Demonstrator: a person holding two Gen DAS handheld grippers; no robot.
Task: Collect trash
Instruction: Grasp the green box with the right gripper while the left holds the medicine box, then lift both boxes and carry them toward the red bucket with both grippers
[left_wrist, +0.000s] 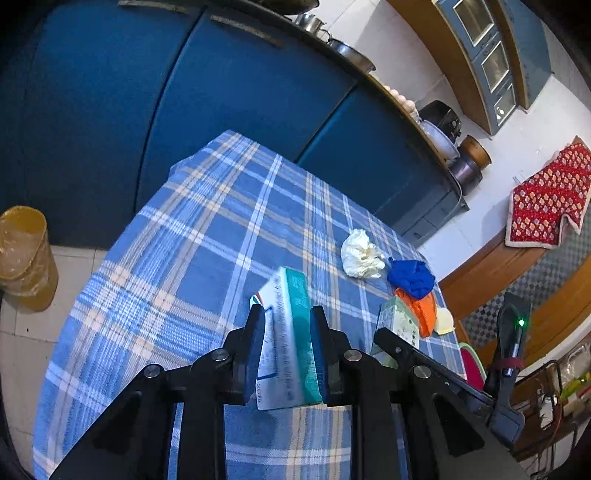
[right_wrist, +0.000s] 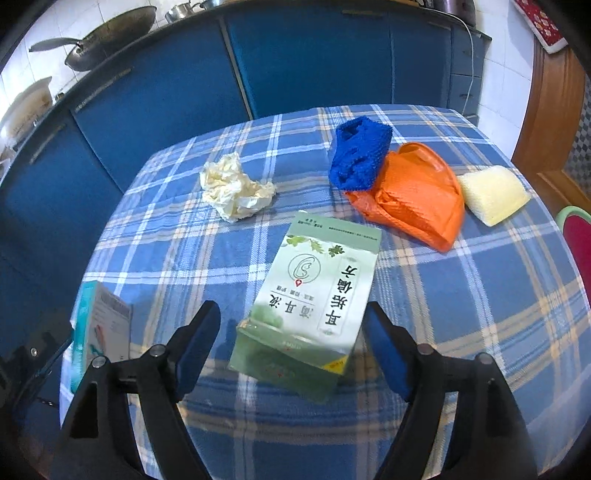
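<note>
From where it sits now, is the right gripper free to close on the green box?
Probably yes. The right gripper is open, its fingers to either side of the green box, which lies flat on the tablecloth. Nothing lies between them; the orange bag is farther back.

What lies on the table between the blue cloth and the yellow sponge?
The orange bag lies between the blue cloth and the yellow sponge, clearest in the right wrist view.
</note>
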